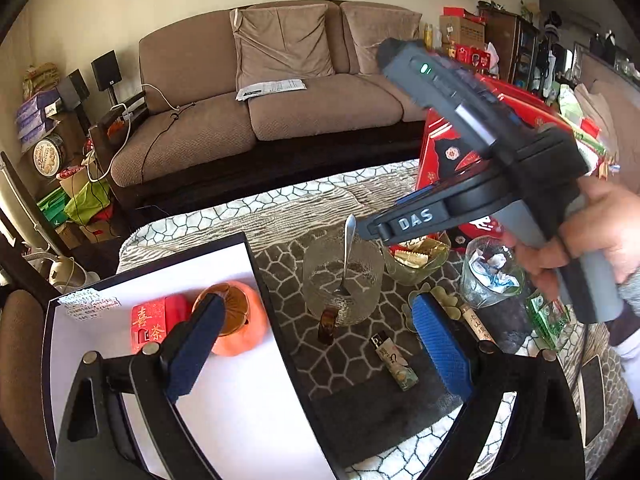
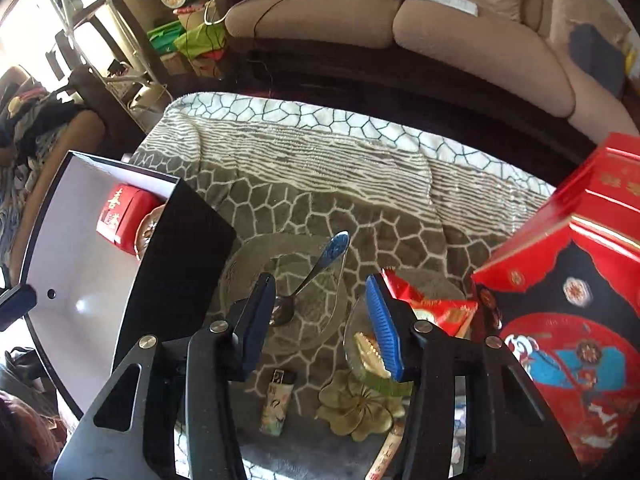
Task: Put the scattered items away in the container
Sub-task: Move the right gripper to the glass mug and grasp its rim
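Observation:
The container is a black box with a white inside [image 1: 248, 408] at the table's left; it also shows in the right wrist view [image 2: 80, 320]. In it lie a small red box [image 1: 150, 322] [image 2: 124, 216] and an orange pumpkin-shaped jar [image 1: 240, 320]. My left gripper [image 1: 320, 344] is open and empty, straddling the box's right wall. On the table stand a glass bowl with a spoon [image 1: 344, 276] [image 2: 296, 292], a lighter [image 1: 394, 360] [image 2: 276, 408] and a green flower dish [image 2: 356, 408]. My right gripper [image 2: 320, 316] is open and empty above the bowl and a snack dish [image 2: 372, 352]; its body [image 1: 500, 184] shows in the left wrist view.
A patterned grey cloth [image 2: 320, 184] covers the table. A large red gift box [image 2: 568, 320] stands at the right. A glass jar of wrappers [image 1: 492, 276] and a green packet [image 1: 548, 318] sit at the right. A brown sofa [image 1: 280, 100] lies behind the table.

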